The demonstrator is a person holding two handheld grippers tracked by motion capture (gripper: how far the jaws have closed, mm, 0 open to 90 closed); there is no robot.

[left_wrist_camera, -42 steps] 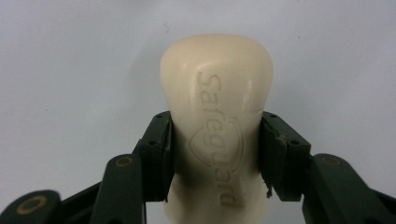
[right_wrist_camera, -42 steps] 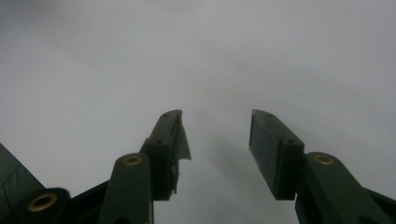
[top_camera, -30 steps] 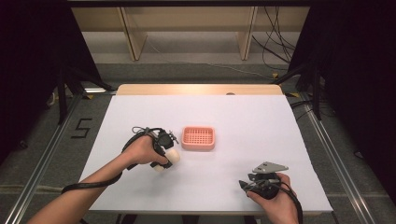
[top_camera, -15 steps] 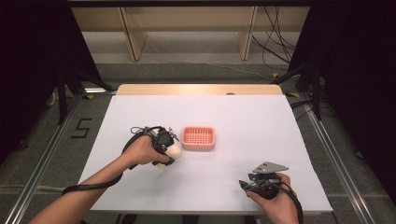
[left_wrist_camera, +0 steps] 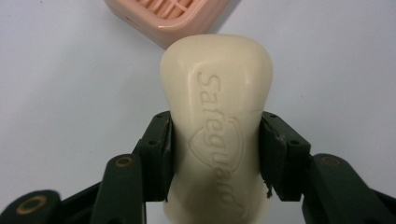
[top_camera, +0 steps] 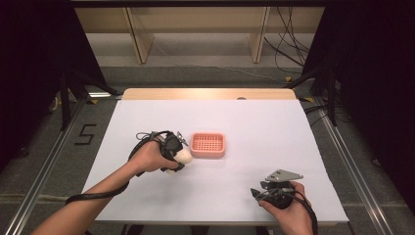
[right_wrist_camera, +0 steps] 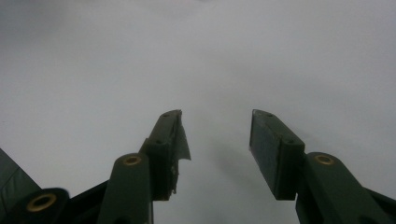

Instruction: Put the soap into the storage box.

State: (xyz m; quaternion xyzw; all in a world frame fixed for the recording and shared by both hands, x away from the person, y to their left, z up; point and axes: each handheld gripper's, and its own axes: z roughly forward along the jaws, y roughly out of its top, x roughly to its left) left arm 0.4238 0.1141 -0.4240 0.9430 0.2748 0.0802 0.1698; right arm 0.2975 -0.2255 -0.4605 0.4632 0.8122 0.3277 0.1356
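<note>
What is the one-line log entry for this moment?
left tongs: shut on cream soap bar | pink slotted plastic dish: empty | right tongs: open

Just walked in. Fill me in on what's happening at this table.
A person at a white table holds a two-jaw gripper in each hand. The left gripper is clamped on a cream bar of soap stamped Safeguard, held just left of a pink slatted soap dish. The soap is not in the dish yet. The right gripper sits near the table's front right, jaws open, holding nothing.
</note>
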